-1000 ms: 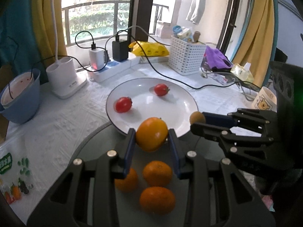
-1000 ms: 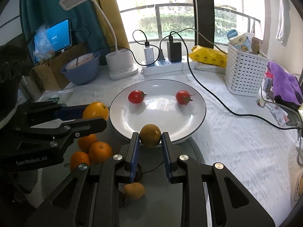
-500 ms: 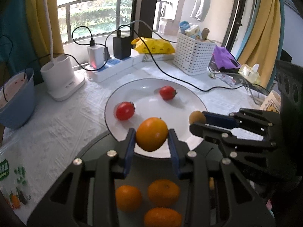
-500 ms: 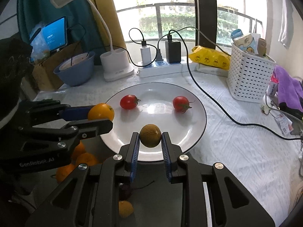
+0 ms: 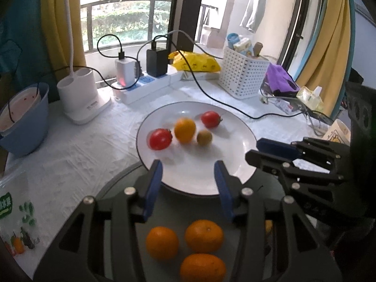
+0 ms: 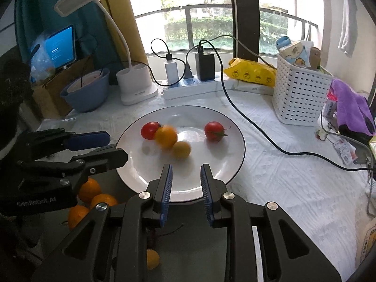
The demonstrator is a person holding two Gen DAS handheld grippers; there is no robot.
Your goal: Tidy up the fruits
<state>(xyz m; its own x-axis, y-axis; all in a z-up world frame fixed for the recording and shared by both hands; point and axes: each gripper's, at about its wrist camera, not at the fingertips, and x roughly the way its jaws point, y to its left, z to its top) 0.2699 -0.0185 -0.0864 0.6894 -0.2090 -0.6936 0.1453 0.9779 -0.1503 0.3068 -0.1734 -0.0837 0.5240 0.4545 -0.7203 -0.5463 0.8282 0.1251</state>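
Observation:
A white plate [image 5: 237,164] [image 6: 225,164] holds two red tomatoes [image 5: 160,139] [image 5: 210,119], an orange fruit [image 5: 185,130] [image 6: 166,137] and a small brownish fruit [image 5: 204,137] [image 6: 181,149], both blurred. My left gripper [image 5: 188,178] is open and empty over the plate's near rim; it also shows in the right wrist view [image 6: 98,148]. My right gripper [image 6: 186,181] is open and empty over the near rim; it also shows in the left wrist view [image 5: 265,150]. Three oranges [image 5: 203,235] lie on a grey glass tray [image 5: 122,183] under the left gripper.
Behind the plate stand a power strip [image 6: 195,87] with chargers and cables, a white lamp base [image 6: 136,87], a blue bowl [image 6: 87,94], a white basket [image 6: 300,96] and a yellow bag [image 6: 249,72]. A small yellow fruit [image 6: 152,258] lies under the right gripper.
Both grippers opened and let go of their fruits: the orange fruit and the small brownish fruit now lie on the plate, blurred. Both grippers drew back slightly.

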